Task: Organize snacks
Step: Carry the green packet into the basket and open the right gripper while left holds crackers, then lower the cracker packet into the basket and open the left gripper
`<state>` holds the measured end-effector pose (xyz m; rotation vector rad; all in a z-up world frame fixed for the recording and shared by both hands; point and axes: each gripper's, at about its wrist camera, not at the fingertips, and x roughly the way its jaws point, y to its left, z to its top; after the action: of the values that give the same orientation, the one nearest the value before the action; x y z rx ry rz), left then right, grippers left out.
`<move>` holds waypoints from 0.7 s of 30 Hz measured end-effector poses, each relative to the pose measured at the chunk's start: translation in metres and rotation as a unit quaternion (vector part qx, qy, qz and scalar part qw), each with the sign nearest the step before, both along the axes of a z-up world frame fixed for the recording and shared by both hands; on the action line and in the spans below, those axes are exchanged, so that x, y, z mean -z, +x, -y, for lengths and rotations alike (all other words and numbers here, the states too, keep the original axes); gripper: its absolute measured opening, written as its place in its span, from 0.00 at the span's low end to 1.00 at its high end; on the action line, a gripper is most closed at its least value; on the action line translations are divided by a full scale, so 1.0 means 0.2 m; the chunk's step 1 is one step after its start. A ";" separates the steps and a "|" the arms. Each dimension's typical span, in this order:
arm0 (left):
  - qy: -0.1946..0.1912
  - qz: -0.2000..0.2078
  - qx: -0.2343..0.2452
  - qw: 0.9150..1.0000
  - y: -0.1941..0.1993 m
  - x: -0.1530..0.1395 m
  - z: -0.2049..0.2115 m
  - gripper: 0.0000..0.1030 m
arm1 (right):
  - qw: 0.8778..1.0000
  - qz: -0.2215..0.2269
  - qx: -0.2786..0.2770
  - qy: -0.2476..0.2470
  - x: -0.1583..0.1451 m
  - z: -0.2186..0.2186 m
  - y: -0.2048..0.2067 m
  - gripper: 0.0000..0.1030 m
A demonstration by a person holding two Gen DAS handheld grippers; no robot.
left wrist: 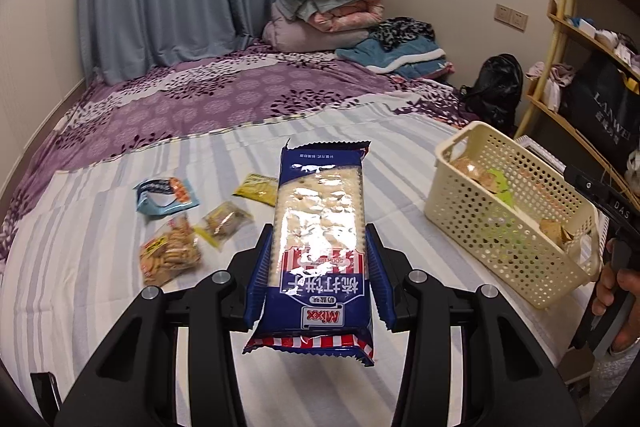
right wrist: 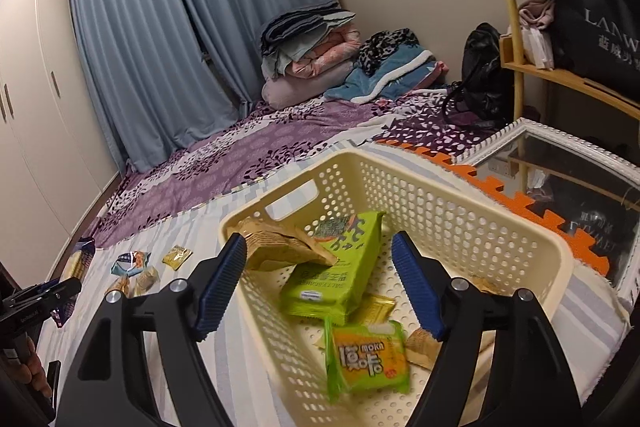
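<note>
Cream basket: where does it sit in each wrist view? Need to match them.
Left wrist: cream basket at right of frame on the striped sheet, beyond the soda cracker pack in the left gripper.
Right wrist: basket fills centre, under the open right gripper.
Shared landmark: folded bedding stack by the curtain.

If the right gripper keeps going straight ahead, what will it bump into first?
Probably the green snack pack lying in the cream basket; the open right gripper points right at it, though depth is unclear.
</note>
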<state>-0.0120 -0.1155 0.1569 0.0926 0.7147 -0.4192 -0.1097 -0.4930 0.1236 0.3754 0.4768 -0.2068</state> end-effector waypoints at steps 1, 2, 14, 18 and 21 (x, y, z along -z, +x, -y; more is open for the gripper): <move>0.001 0.000 0.005 1.000 0.00 0.00 0.03 0.44 | 1.000 0.001 0.003 0.001 0.00 0.01 -0.01 0.72; 0.002 0.001 0.011 1.000 0.00 -0.01 0.06 0.43 | 1.000 0.001 0.006 0.003 0.01 0.03 -0.02 0.72; 0.012 0.012 0.100 0.995 0.00 -0.07 0.51 0.44 | 0.999 -0.022 0.034 -0.021 0.08 0.12 -0.06 0.79; 0.012 0.014 0.128 0.992 0.01 -0.09 0.67 0.44 | 0.998 -0.022 0.043 -0.034 0.07 0.14 -0.07 0.82; 0.010 0.015 0.150 0.989 0.01 -0.09 0.79 0.44 | 0.998 -0.024 0.050 -0.042 0.07 0.16 -0.08 0.83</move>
<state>-0.0097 -0.2739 0.1753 0.2265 0.6771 -0.6962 -0.1258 -0.5242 0.1090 0.3131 0.4962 -0.3334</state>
